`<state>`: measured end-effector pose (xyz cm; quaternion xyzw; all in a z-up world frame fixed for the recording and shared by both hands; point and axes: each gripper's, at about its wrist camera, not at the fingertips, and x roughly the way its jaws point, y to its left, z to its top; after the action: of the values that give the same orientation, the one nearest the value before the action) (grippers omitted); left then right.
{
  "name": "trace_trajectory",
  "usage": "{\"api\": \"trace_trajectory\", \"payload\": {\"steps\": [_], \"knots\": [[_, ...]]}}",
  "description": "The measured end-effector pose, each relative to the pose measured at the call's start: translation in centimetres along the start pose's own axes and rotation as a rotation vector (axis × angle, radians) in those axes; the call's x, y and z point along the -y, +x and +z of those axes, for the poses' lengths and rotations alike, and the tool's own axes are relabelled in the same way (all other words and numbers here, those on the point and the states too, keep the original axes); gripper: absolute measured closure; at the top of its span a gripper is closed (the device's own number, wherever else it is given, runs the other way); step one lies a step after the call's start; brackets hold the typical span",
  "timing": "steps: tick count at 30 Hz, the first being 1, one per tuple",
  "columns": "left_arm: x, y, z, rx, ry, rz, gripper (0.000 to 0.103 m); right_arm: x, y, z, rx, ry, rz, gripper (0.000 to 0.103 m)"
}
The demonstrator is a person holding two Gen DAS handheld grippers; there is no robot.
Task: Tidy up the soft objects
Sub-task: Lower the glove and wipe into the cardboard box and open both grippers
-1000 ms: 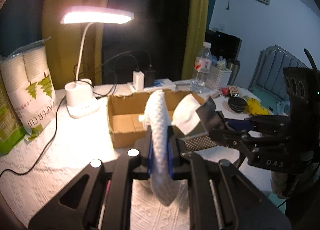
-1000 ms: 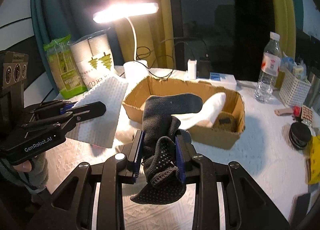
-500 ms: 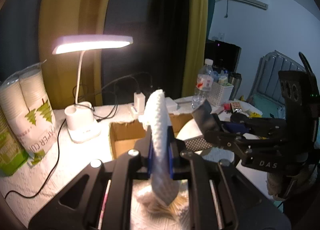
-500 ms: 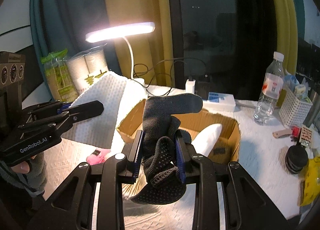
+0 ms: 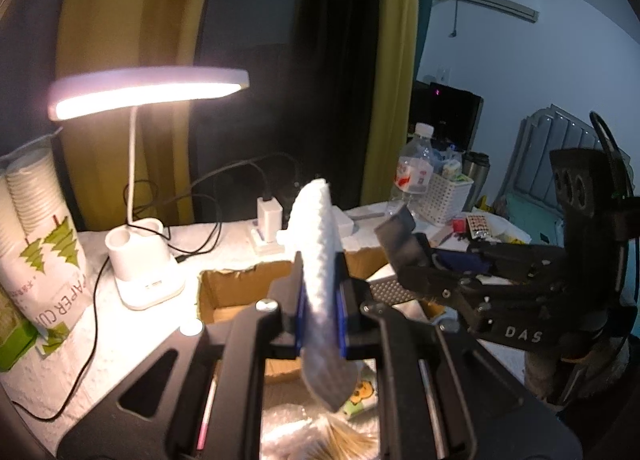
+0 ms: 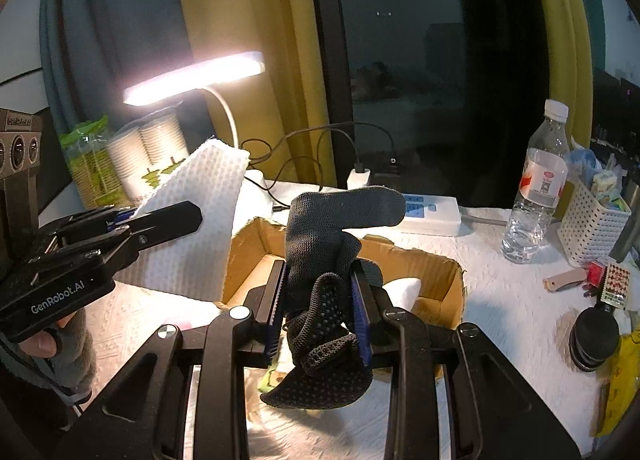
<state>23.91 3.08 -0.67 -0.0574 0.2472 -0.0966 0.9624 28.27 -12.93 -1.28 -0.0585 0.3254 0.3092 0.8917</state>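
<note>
Both grippers loaded and held clear above the table (image 6: 500,256), near side of the box (image 6: 436,264). Left gripper (image 5: 320,300): jaws clenched on a white cloth (image 5: 316,228), pinched at its lower part so most of the sheet stands upright above the pads; from the right wrist view it reads as a flat dimpled sheet, edge-on to its own camera. Right gripper (image 6: 320,300): jaws clenched on a dark sock (image 6: 320,236), bunched at the pads, toe flopping right over the box, grippy-dotted end hanging below. My guess is both are gripped near the middle to stop them dragging over the box rim. The box sits mid-table, flaps open, with something white (image 6: 404,288) already inside at its right end, so it looks like the bin for soft items. Lamp (image 5: 148,92) far left lights the box interior; cords run behind it, away from the drop path. Bottle (image 6: 540,188) and basket (image 6: 592,228) far right, well apart from the work. Likely next: carry either piece over the opening and release. Risk: the sock's loose toe catching the cardboard edge.
</note>
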Motion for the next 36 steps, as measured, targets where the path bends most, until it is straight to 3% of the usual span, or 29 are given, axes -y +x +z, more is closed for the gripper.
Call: {"api": "trace_trajectory", "payload": {"steps": [27, 36], "knots": [[-0.2, 10.6, -3.7, -0.222, -0.014, 0.005, 0.091, 4.7, 8.8, -4.0, -0.188, 0.111, 0.017, 0.072], [-0.1, 12.0, -4.2, -0.275, -0.023, 0.013, 0.088, 4.5, 9.3, -4.0, -0.191, 0.104, 0.031, 0.071]]}}
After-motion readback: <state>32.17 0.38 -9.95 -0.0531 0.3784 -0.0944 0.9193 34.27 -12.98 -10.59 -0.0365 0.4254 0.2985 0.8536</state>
